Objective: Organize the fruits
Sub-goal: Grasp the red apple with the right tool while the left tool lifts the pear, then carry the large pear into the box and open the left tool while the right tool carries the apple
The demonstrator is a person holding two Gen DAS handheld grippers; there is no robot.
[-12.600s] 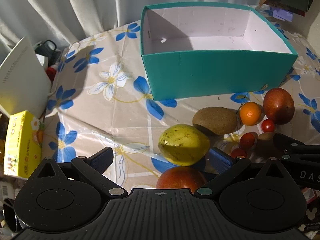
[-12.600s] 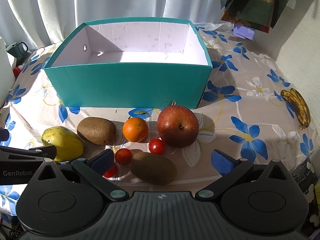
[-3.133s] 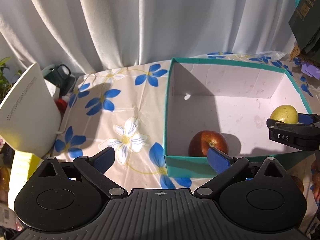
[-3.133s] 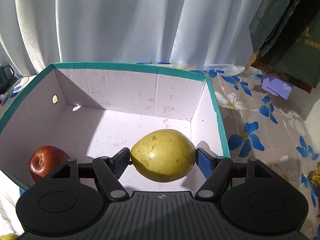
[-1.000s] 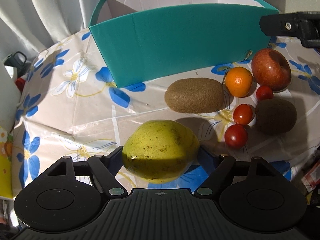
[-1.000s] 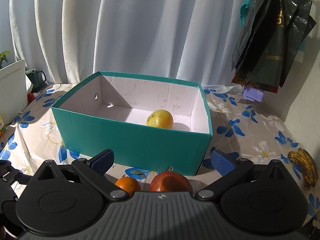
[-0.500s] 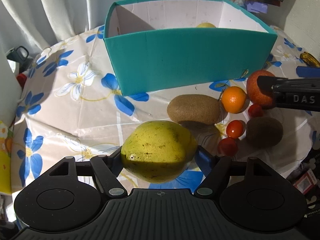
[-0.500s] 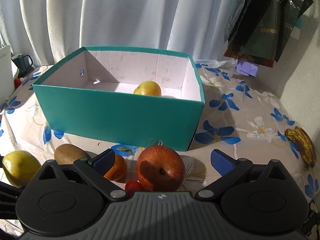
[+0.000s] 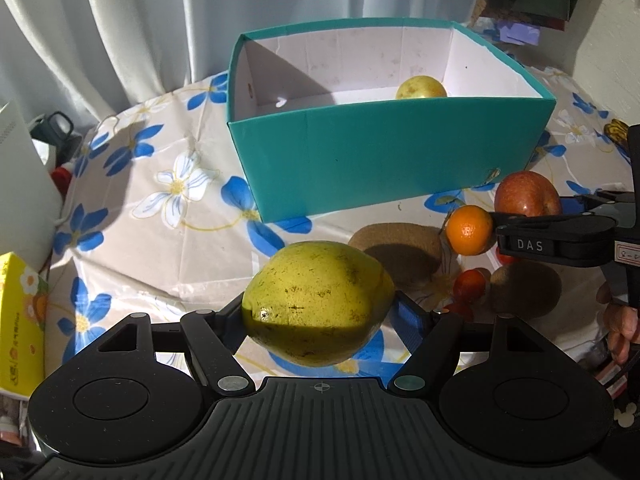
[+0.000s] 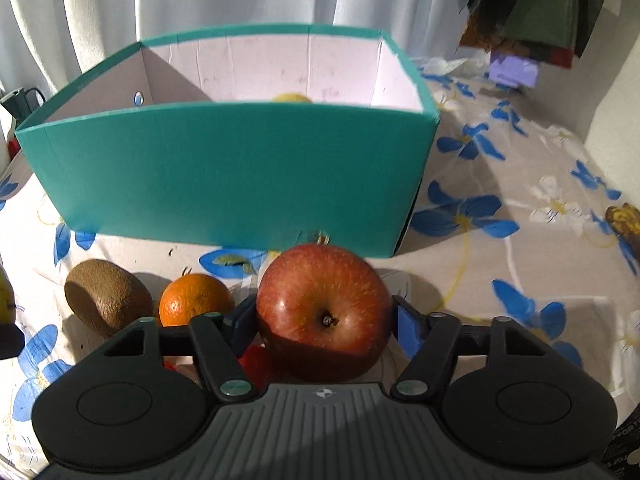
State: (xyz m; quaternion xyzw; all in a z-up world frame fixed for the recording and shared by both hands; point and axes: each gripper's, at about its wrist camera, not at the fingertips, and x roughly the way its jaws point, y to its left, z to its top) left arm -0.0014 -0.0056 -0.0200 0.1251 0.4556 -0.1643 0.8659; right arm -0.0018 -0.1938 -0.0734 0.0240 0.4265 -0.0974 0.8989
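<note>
My left claw [image 9: 320, 312] grips the yellow-green fruit [image 9: 318, 300] above the table [image 9: 160, 248], short of the teal box [image 9: 384, 160]. My right claw [image 10: 322, 320] brackets the red apple [image 10: 323, 308], apparently clamped. A second yellow fruit [image 9: 421, 88] lies inside the box.

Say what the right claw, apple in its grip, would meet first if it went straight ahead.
Probably the near teal wall of the box: it stands directly beyond the red apple held in the right claw, though depth is uncertain.
</note>
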